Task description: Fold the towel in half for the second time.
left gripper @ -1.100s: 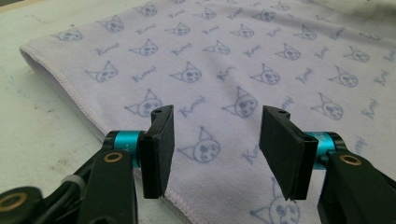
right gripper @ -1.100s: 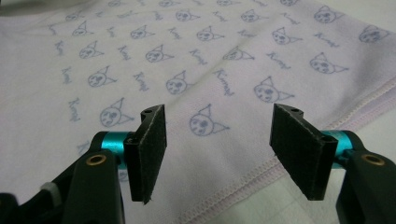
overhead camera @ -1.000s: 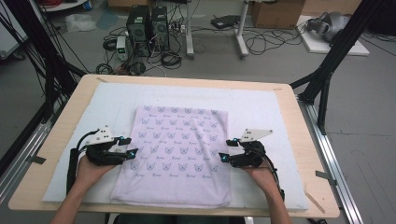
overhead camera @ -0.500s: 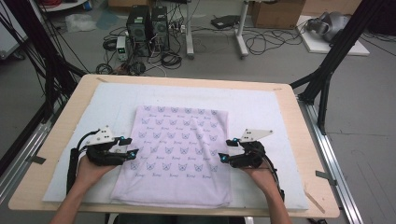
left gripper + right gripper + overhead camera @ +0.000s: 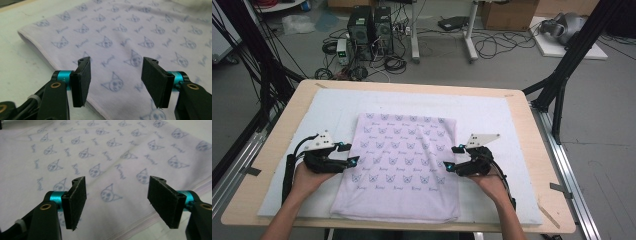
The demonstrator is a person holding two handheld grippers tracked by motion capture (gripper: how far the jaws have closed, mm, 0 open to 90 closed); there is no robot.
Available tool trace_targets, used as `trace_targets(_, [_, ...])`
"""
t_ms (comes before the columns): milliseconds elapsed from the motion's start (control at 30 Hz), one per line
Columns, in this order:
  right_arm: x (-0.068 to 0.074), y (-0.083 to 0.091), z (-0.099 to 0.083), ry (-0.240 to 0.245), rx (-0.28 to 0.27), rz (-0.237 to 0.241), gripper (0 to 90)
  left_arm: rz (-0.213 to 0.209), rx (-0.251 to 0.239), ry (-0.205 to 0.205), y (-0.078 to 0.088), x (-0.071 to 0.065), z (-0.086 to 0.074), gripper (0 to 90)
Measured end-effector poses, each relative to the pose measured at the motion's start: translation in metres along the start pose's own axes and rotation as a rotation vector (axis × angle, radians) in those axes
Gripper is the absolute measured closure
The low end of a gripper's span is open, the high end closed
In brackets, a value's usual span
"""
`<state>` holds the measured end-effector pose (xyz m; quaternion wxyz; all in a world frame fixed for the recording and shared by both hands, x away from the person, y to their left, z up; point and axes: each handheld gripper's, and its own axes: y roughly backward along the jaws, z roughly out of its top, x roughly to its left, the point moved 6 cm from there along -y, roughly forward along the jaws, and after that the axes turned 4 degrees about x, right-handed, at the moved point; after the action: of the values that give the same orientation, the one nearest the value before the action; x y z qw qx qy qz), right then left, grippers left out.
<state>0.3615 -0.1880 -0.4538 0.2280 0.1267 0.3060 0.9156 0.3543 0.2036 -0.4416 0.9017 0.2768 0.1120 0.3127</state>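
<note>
Both forearms come in from the bottom of the high view, angled inward. Left hand [image 5: 307, 176] holds the left gripper [image 5: 348, 154], pointing right, toward the other. Right hand [image 5: 489, 181] holds the right gripper [image 5: 453, 157], pointing left. Both grippers sit low and roughly level. Left gripper [image 5: 116, 80] jaws stand apart, just been opening, nothing pinched. Right gripper [image 5: 117, 202] jaws likewise apart, just opening, pads [image 5: 75, 202] pressing on nothing.

One folded cloth [image 5: 399, 167], two hand-held grippers [image 5: 347, 154] [image 5: 453, 157], one white mat [image 5: 492, 115].
</note>
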Motion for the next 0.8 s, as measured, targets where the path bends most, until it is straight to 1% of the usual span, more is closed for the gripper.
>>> trace_targets(67, [-0.007,0.001,0.006,-0.001,-0.008,-0.009,30.9,0.000,-0.002,0.005,-0.002,0.006,0.006,44.8])
trace_targets(133, [-0.015,0.003,0.010,-0.009,0.001,-0.017,31.3,0.002,-0.006,0.007,-0.004,0.013,0.014,46.8])
trace_targets(167, [-0.020,0.004,0.013,-0.013,0.006,-0.020,31.8,0.011,-0.015,0.009,-0.006,0.018,0.018,47.8])
trace_targets(200, [-0.026,0.005,0.015,-0.021,0.008,-0.030,32.0,0.015,-0.012,0.019,-0.008,0.024,0.022,49.1])
trace_targets(233, [-0.033,0.007,0.019,-0.026,0.016,-0.036,32.5,0.018,-0.007,0.024,-0.010,0.030,0.026,49.1])
trace_targets(300, [-0.045,0.011,0.026,-0.043,0.007,-0.052,33.5,0.030,0.007,0.033,-0.015,0.041,0.034,51.4])
trace_targets(367, [-0.058,0.014,0.035,-0.052,0.014,-0.068,33.6,0.029,0.017,0.046,-0.020,0.054,0.041,54.6])
trace_targets(433, [-0.070,0.015,0.043,-0.055,0.026,-0.086,34.4,0.033,0.031,0.052,-0.026,0.066,0.048,60.8])
trace_targets(500, [-0.081,0.014,0.052,-0.057,0.032,-0.096,34.8,0.044,0.042,0.061,-0.032,0.078,0.053,61.3])
trace_targets(533, [-0.086,0.012,0.056,-0.052,0.030,-0.104,36.3,0.041,0.048,0.077,-0.034,0.083,0.056,61.6])
trace_targets(600, [-0.096,0.008,0.063,-0.054,0.045,-0.115,36.2,0.063,0.068,0.087,-0.040,0.094,0.058,61.5])
trace_targets(667, [-0.103,0.001,0.065,-0.053,0.038,-0.125,37.5,0.066,0.073,0.116,-0.046,0.103,0.057,61.3])
trace_targets(700, [-0.108,-0.004,0.064,-0.057,0.045,-0.134,36.9,0.068,0.070,0.130,-0.048,0.106,0.055,60.8])
trace_targets(767, [-0.114,-0.013,0.058,-0.085,0.064,-0.145,36.1,0.063,0.087,0.178,-0.055,0.113,0.048,59.8])
trace_targets(800, [-0.117,-0.018,0.054,-0.102,0.074,-0.151,35.7,0.072,0.103,0.191,-0.058,0.116,0.044,59.1])
